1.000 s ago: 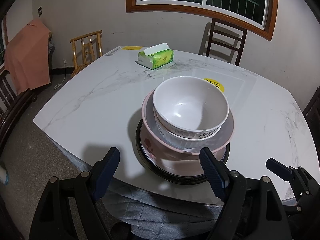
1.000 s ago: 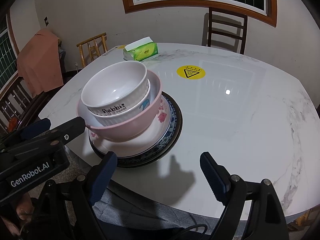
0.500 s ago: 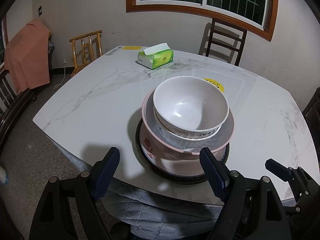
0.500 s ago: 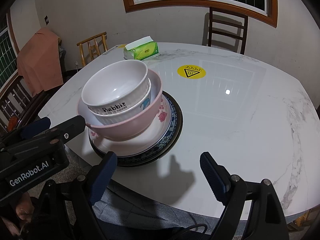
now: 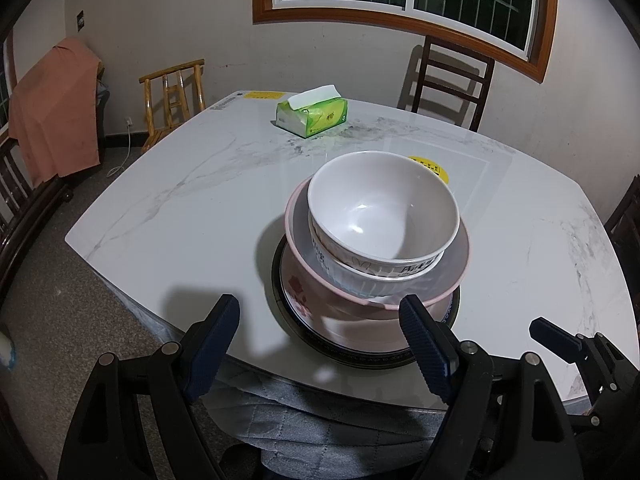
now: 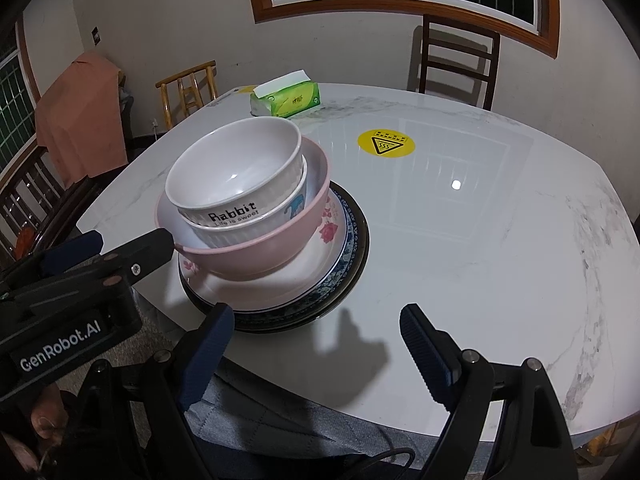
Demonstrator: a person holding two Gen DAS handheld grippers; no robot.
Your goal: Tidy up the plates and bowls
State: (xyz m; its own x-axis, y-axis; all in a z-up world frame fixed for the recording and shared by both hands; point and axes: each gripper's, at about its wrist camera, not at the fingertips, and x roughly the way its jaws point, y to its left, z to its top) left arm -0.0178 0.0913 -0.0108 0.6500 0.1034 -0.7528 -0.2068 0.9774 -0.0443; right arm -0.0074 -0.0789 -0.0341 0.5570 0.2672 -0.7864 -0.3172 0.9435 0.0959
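One stack stands near the table's front edge: a white "Rabbit" bowl [image 5: 384,208] [image 6: 234,168] sits in a second white bowl [image 6: 256,226], inside a pink bowl [image 5: 376,280] [image 6: 276,240], on a floral plate [image 6: 320,256], on a dark-rimmed plate [image 5: 360,354] [image 6: 352,264]. My left gripper [image 5: 320,344] is open and empty, just in front of the stack. My right gripper [image 6: 316,344] is open and empty, in front of the stack and to its right. The left gripper also shows in the right wrist view [image 6: 108,252], its tip close to the pink bowl's rim.
A green tissue box [image 5: 312,114] [image 6: 286,100] lies at the back of the white marble table [image 5: 192,200] [image 6: 480,240]. A yellow warning sticker [image 6: 386,144] is on the table. Chairs [image 5: 448,80] stand around it; a pink cloth [image 5: 52,108] hangs at left.
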